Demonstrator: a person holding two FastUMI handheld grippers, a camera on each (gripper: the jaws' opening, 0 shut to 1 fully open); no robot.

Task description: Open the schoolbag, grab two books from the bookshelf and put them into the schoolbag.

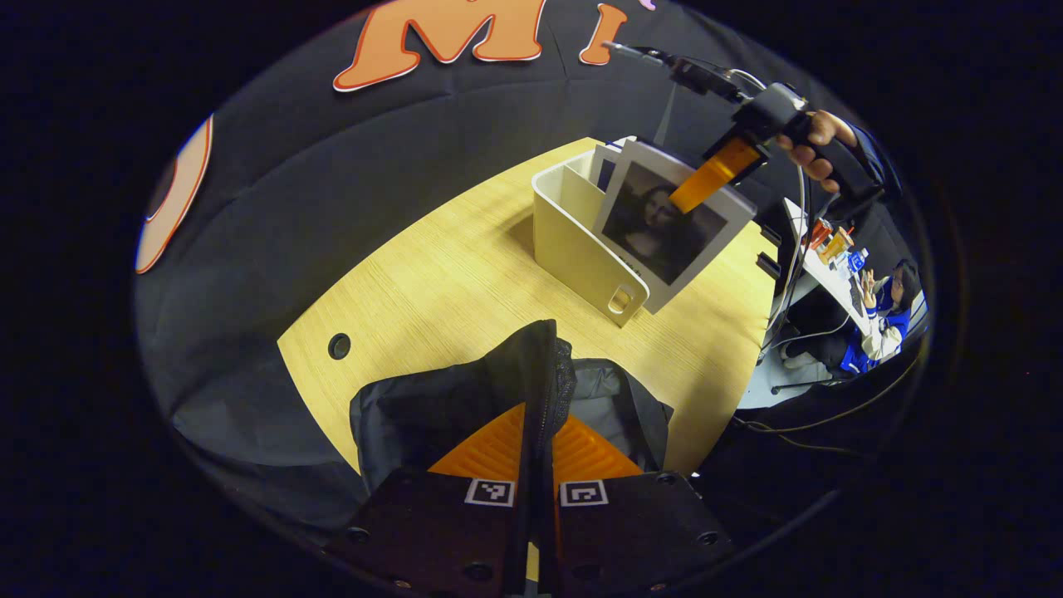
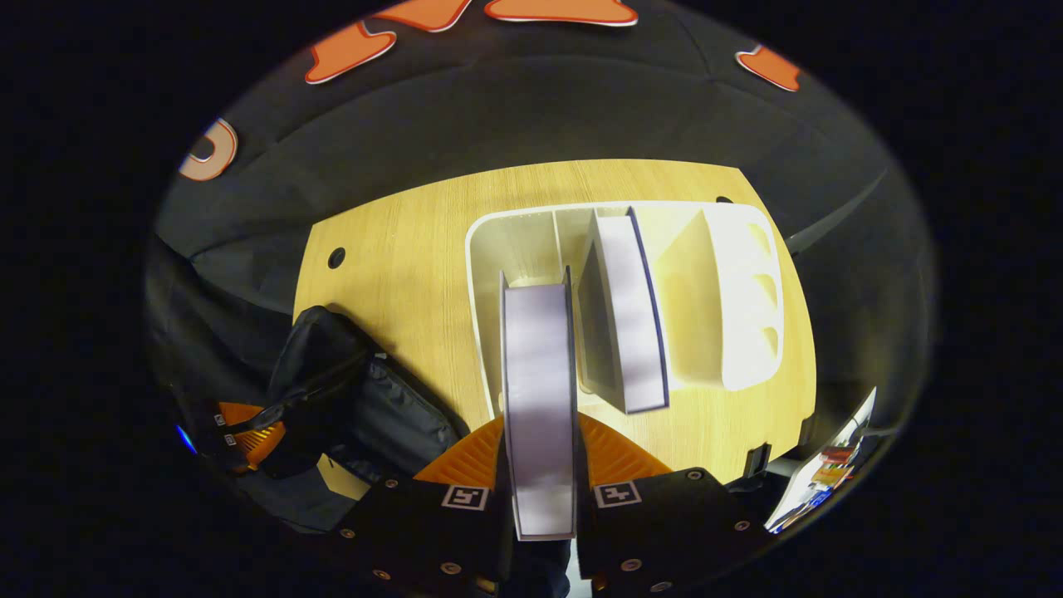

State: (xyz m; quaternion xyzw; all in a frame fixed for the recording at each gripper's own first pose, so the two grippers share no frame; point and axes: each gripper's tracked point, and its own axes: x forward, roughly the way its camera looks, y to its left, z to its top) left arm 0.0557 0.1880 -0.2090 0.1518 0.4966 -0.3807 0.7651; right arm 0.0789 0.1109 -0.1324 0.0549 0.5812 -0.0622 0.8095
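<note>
right gripper (image 2: 540,465): raised over the bookshelf (image 2: 731,291) — fingers clamped on a book (image 2: 540,374)
left gripper (image 1: 538,448): low, pinching the schoolbag (image 1: 465,399) flap
second book (image 2: 631,316): in the shelf
table (image 1: 465,274): beneath all

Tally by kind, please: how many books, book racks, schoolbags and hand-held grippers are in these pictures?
Books: 2, one clamped in the right hand-held gripper, one standing in the rack.
Book racks: 1.
Schoolbags: 1, its edge pinched by the left hand-held gripper.
Hand-held grippers: 2.
Total: 6.
</note>
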